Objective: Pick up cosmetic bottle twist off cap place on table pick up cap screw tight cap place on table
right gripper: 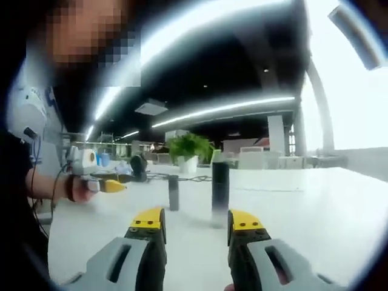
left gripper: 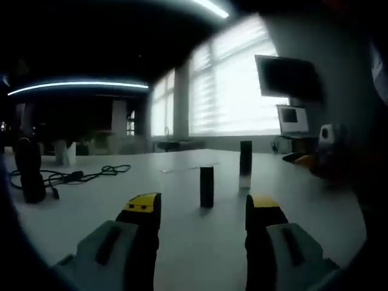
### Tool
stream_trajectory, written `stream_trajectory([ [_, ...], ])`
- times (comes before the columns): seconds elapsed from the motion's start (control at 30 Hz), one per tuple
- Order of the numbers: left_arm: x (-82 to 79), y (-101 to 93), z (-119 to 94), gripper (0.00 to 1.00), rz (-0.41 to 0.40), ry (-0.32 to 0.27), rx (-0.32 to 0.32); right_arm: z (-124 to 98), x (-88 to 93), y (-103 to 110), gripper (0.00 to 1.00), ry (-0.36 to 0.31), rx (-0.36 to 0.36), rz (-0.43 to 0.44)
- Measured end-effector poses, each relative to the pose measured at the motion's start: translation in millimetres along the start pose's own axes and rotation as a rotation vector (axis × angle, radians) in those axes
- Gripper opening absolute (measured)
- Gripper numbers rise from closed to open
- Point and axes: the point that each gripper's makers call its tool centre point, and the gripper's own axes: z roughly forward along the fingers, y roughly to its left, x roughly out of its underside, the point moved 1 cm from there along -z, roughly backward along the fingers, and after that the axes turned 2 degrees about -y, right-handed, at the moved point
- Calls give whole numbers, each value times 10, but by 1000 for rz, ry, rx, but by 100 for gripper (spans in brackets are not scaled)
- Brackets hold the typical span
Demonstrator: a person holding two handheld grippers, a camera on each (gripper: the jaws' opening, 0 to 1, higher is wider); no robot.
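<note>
Both the left gripper (left gripper: pixel 203 212) and right gripper (right gripper: pixel 195 225) hold jaws open, empty. The bottle (right gripper: pixel 220 189) and its cap (right gripper: pixel 174 193) stand apart on the worktop (right gripper: pixel 315 212), accessible for separate grasps.

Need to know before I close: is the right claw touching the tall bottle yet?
Apart. In the right gripper view the open right claw sits short of the tall bottle, with bare table visible between its tips and the bottle's base.
</note>
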Motion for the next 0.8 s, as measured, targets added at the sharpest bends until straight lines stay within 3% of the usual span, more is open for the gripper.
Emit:
stream_trajectory([
  [0.8,155,-25,516,48,-22,55,7,26,26,4,34,-8,-16,58],
])
